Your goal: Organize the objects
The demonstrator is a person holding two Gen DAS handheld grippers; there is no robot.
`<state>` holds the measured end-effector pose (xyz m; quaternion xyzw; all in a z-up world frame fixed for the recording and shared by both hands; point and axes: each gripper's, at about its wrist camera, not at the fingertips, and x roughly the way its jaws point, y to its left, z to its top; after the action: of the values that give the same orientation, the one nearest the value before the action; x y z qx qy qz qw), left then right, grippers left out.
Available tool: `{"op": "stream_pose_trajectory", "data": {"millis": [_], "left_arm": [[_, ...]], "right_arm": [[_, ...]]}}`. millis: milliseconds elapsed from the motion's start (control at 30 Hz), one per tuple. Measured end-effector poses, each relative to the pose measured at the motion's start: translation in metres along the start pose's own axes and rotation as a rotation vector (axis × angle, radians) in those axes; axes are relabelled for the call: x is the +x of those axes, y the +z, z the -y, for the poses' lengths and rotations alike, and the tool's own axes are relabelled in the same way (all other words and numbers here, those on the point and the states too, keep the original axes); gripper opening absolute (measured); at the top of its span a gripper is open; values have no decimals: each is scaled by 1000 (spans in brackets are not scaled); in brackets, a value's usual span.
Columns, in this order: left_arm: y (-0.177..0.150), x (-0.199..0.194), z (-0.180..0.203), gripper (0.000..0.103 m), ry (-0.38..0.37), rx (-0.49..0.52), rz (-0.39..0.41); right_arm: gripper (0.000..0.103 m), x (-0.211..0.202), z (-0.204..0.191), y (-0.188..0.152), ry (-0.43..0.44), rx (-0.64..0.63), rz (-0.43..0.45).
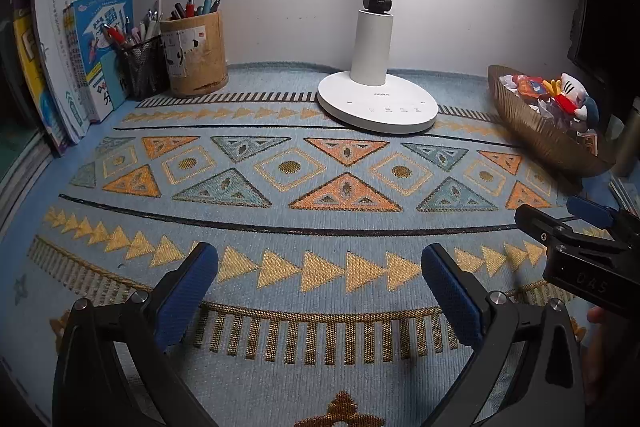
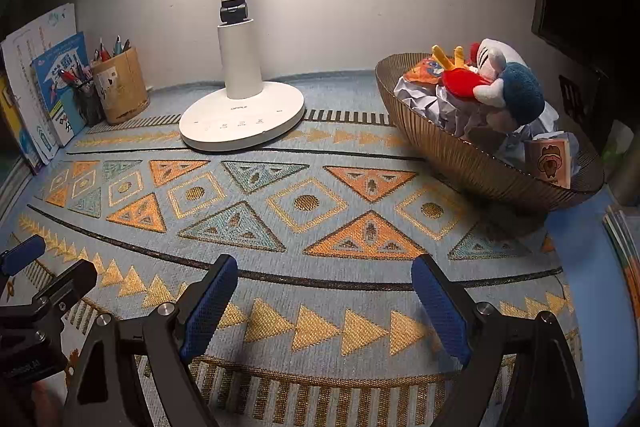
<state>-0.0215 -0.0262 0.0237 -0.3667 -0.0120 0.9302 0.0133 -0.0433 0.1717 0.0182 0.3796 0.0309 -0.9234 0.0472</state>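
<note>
My left gripper [image 1: 320, 263] is open and empty, low over the patterned blue cloth [image 1: 304, 187]. My right gripper [image 2: 324, 275] is open and empty over the same cloth [image 2: 312, 203]; it also shows at the right edge of the left wrist view [image 1: 560, 223]. A brown ribbed bowl [image 2: 472, 163] at the right holds plush toys [image 2: 504, 83], crumpled paper and a small card box [image 2: 548, 159]. The bowl also shows in the left wrist view [image 1: 536, 131]. A bamboo pen cup [image 1: 196, 55] and a black mesh pen cup [image 1: 142, 67] stand back left, full of pens.
A white desk lamp [image 1: 376, 103] stands at the back centre, lit; it also shows in the right wrist view [image 2: 240, 119]. Books [image 1: 68, 59] lean upright at the far left. A grey wall closes the back. More books [image 2: 624, 243] lie at the right edge.
</note>
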Motion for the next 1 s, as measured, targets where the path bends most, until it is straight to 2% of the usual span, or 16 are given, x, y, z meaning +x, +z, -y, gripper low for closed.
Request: {"op": "stream_pose_trajectory", "data": {"millis": [433,733,1000], "left_arm": [[-1,3,-2,102,2,-5,-16],[-1,13,-3,102,7,-17,-83],[-2,14,-3,102,11,-18,-86]], "right_arm": [[88,5,1,0,19,13,-22],[88,7,3,0,27,26,-37],[88,7,7,1,30,35,-37]]}}
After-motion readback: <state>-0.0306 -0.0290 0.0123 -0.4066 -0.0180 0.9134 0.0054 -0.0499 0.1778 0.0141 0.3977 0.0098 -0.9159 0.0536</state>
